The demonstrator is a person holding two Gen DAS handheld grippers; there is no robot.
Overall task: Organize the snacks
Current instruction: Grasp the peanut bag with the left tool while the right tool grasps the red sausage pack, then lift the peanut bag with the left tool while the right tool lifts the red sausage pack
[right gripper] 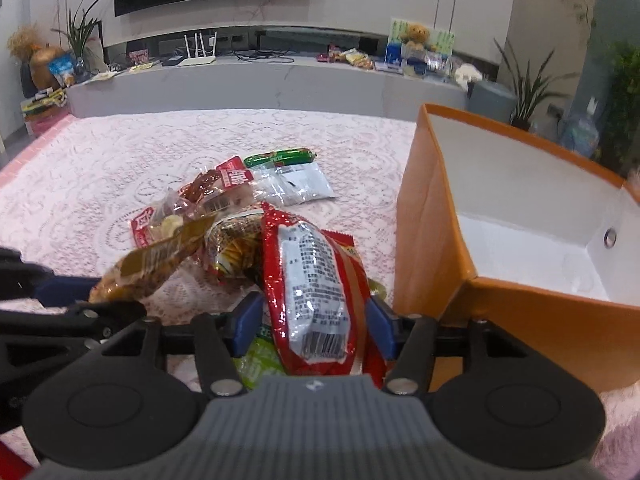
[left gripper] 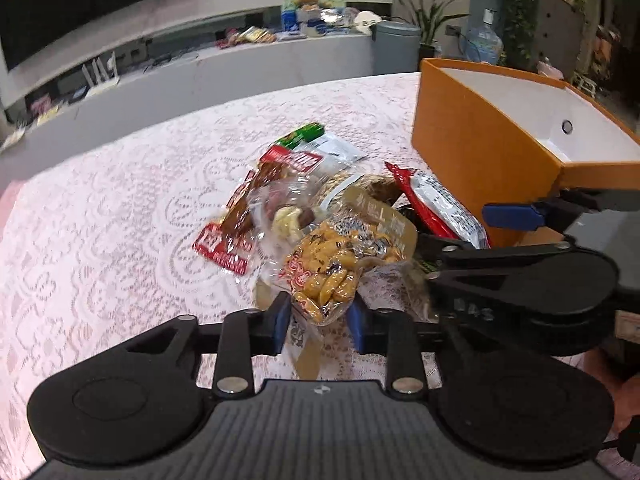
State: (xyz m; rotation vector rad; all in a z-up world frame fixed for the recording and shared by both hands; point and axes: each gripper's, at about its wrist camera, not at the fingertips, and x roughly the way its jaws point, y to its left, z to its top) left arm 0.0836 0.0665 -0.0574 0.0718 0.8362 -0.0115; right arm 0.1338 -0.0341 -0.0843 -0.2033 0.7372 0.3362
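Observation:
A pile of snack packets (left gripper: pixel 288 196) lies on the lace tablecloth (left gripper: pixel 120 220), left of an open orange box (left gripper: pixel 480 152) with a white inside. My left gripper (left gripper: pixel 320 316) is shut on a clear packet of yellow snacks (left gripper: pixel 340 264), lifted at the near end. My right gripper (right gripper: pixel 314 324) is shut on a red packet with a white label (right gripper: pixel 316 280), beside the orange box (right gripper: pixel 432 232). The right gripper also shows in the left wrist view (left gripper: pixel 508 216), and the yellow snack packet in the right wrist view (right gripper: pixel 156 260).
A green sausage stick (right gripper: pixel 280 157), a clear white packet (right gripper: pixel 296 184) and red-labelled packets (right gripper: pixel 224 184) lie further back in the pile. A green packet (right gripper: pixel 256 364) lies under the red one. Beyond the table stand a low TV bench (right gripper: pixel 280 76) and plants.

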